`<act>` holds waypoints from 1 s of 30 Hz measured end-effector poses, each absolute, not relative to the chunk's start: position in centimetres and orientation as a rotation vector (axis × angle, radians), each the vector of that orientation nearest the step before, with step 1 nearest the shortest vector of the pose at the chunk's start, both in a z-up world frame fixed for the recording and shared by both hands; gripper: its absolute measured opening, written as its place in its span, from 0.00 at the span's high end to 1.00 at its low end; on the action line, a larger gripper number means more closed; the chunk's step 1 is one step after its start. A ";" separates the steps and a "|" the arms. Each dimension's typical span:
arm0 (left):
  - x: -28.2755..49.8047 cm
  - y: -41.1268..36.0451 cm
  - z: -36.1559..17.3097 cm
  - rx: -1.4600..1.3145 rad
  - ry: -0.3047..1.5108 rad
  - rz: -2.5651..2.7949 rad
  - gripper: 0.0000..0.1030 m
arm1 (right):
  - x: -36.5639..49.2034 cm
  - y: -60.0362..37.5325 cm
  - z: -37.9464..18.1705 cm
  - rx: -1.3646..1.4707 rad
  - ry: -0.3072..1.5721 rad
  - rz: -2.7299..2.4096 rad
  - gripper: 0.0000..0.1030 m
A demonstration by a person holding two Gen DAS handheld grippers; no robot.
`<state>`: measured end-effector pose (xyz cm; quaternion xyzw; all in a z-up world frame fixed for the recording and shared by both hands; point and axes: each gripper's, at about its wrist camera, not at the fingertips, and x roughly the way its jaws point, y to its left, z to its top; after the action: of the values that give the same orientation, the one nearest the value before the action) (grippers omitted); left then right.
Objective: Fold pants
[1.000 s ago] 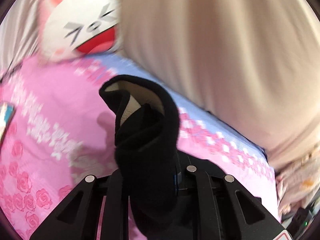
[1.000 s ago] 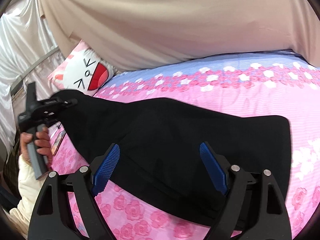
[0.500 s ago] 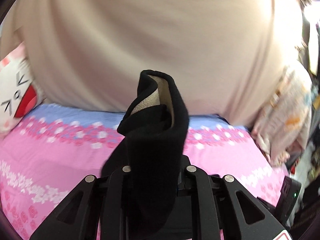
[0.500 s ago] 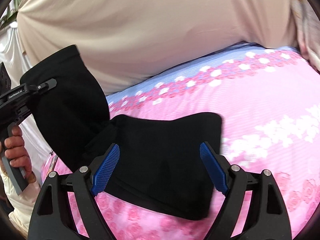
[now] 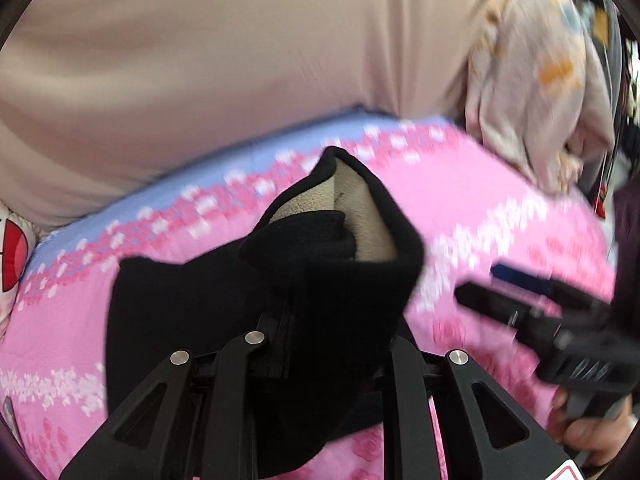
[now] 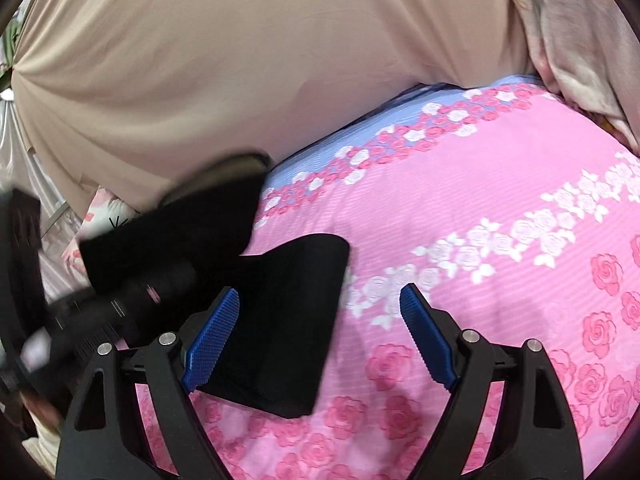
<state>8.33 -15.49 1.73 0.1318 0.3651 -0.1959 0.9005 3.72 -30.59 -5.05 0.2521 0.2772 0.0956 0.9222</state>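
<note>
Presently, contents itemised from left to right.

Plush pillow (image 5: 14,254): white with a red mouth, at the far left edge of the left wrist view, resting on the bed below the beige drape.

Beige drape (image 6: 240,72): large smooth cloth filling the far side of both views, behind the bed.

Left gripper (image 5: 320,344): fingers drawn together and clamped on a bunched end of the pants; the cloth wraps over the fingers and hides their tips.

Pants (image 5: 224,312): black with a cream fleece lining showing at the raised cuff. One end is lifted in the left gripper; the rest lies folded flat on the bedsheet, left of centre in the right wrist view (image 6: 280,320).

Bedsheet (image 6: 500,280): pink with rose print and white flower bands, a blue strip along its far edge.

Right gripper (image 6: 320,332): jaws spread wide apart, blue ribbed pads bare, hovering over the near right edge of the folded pants; its left pad sits over the black cloth, its right pad over bare sheet. Whether it touches the cloth cannot be told.

Patterned cloth (image 5: 532,92): pale, crumpled, printed with small figures, heaped at the far right corner of the bed.
</note>
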 end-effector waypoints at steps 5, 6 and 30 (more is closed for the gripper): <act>7.7 -17.0 -2.6 0.348 0.803 -0.359 0.84 | 3.3 -31.5 -5.8 0.545 0.571 0.214 0.22; 7.6 -17.2 -3.2 0.359 0.808 -0.352 0.83 | 3.4 -31.6 -5.9 0.546 0.571 0.214 0.22; 9.5 5.0 -2.5 -0.032 0.866 -0.031 0.17 | 21.3 -10.9 1.1 0.140 0.863 0.626 0.15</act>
<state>9.54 4.95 -2.47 -0.0156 0.4193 -0.0150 0.9076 21.30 -10.87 1.08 0.0666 0.4112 0.2982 0.8588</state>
